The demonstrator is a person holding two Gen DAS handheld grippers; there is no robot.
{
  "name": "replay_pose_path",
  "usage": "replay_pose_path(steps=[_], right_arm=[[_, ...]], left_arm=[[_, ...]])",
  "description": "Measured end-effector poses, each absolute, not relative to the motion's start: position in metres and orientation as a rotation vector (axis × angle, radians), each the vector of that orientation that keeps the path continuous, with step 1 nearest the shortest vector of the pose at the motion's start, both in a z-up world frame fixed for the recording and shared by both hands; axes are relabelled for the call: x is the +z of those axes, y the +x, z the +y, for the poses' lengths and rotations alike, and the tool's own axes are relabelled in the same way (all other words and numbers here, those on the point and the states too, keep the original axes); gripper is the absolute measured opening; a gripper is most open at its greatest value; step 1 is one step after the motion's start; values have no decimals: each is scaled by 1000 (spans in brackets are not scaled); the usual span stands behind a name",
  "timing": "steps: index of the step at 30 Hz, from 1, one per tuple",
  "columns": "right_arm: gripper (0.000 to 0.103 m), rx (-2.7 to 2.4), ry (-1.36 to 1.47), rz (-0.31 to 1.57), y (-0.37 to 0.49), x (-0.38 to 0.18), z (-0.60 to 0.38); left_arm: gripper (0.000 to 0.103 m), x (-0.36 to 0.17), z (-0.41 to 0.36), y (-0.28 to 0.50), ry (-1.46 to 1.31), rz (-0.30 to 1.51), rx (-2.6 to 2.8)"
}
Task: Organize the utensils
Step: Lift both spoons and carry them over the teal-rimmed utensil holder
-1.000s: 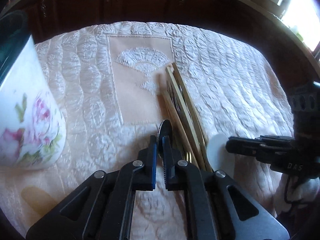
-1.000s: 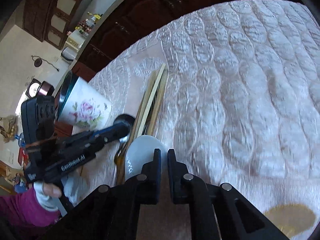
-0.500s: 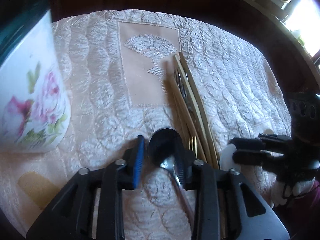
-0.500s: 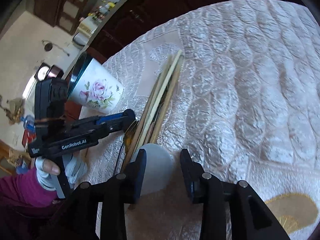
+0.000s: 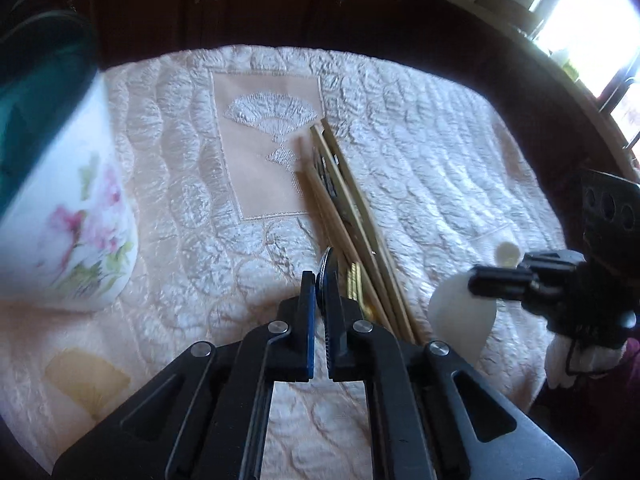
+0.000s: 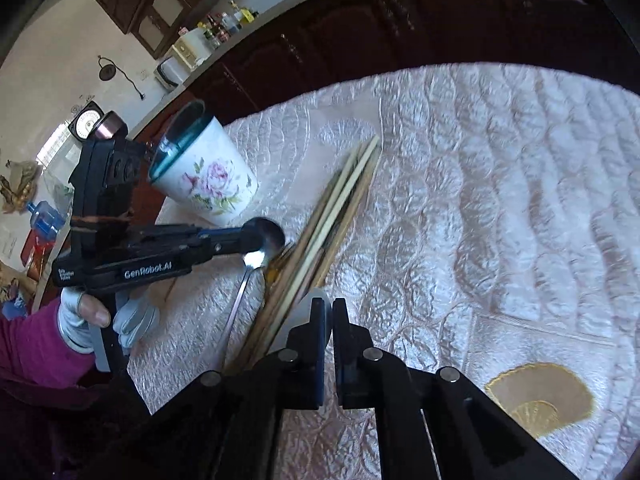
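A white floral cup (image 5: 64, 216) with a teal inside stands at the left; it also shows in the right wrist view (image 6: 204, 176). A bundle of wooden chopsticks (image 5: 348, 216) lies on the quilted cloth, with a gold fork (image 5: 354, 284) beside it. My left gripper (image 5: 322, 280) is shut on the bowl of a metal spoon (image 6: 262, 240), held just above the cloth. My right gripper (image 6: 329, 312) is shut on a white ceramic spoon (image 5: 460, 316), seen edge-on (image 6: 318, 294) between its fingers, right of the chopsticks.
The pale pink quilted tablecloth (image 5: 420, 152) covers a round table with a dark wooden rim (image 5: 540, 92). Dark cabinets (image 6: 400, 28) stand behind. A gold fan embroidery (image 6: 540, 400) lies at the near right.
Both grippers were open half a second ago and have closed: the left on the metal spoon, the right on the white spoon. Both have lifted slightly.
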State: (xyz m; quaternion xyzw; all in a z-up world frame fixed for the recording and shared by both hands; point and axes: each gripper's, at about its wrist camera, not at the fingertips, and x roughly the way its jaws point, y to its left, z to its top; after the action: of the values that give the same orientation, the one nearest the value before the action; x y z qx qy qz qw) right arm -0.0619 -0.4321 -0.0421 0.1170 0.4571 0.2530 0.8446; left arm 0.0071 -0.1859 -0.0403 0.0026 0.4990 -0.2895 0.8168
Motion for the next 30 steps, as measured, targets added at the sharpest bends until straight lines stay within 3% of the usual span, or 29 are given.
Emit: replay_pose_path(steps=[11,20,25,30], right_arm=[[2,521,204,737,-65,52,-410],[2,484,192,564,-13,123,-348],[2,455,160,489,25,149,-299],[2,367,-1,418,49,148,-242]], left_arm=[[2,59,-121,-29,-74,867,-612],[2,145,-46,-1,-148,670,-443],[2,159,-24,31,-112,573,-279],[2,139,-29,53,-45,499,-179]])
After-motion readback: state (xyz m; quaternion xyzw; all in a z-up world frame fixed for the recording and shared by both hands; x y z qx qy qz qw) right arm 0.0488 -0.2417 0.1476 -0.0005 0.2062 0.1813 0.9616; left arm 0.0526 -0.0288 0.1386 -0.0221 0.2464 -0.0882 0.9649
